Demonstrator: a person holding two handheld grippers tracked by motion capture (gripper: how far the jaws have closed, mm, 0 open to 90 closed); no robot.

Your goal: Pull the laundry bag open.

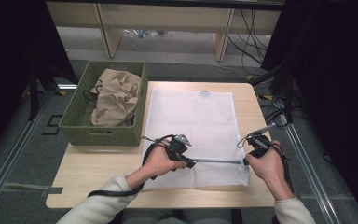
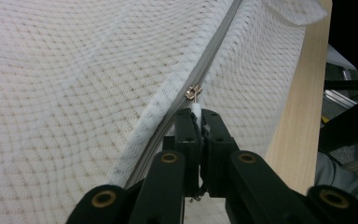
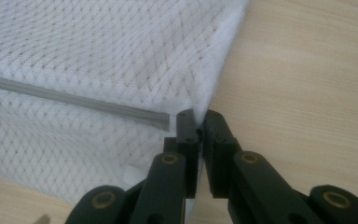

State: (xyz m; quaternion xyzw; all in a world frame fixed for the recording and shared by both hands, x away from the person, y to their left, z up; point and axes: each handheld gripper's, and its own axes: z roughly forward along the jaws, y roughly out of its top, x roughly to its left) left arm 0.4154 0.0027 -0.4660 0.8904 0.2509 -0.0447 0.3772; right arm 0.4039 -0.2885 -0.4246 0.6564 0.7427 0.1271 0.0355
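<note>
A white mesh bag [image 1: 191,116] lies flat on the wooden table [image 1: 98,172], with a grey zipper [image 1: 216,161] running along its near side. My left gripper [image 1: 192,163] sits at the zipper's left part. In the left gripper view that gripper [image 2: 200,114] is shut on the white pull tab [image 2: 196,108] just below the metal slider [image 2: 193,91]. My right gripper [image 1: 246,162] is at the bag's right edge. In the right gripper view it [image 3: 199,116] pinches the mesh bag [image 3: 121,56] at its edge, beside the zipper's end [image 3: 161,120].
A green woven basket [image 1: 74,126] stands at the table's far left and holds a crumpled beige cloth [image 1: 116,95]. Bare table [image 3: 307,70] lies to the right of the bag. Cables and wooden furniture legs show on the floor beyond the table.
</note>
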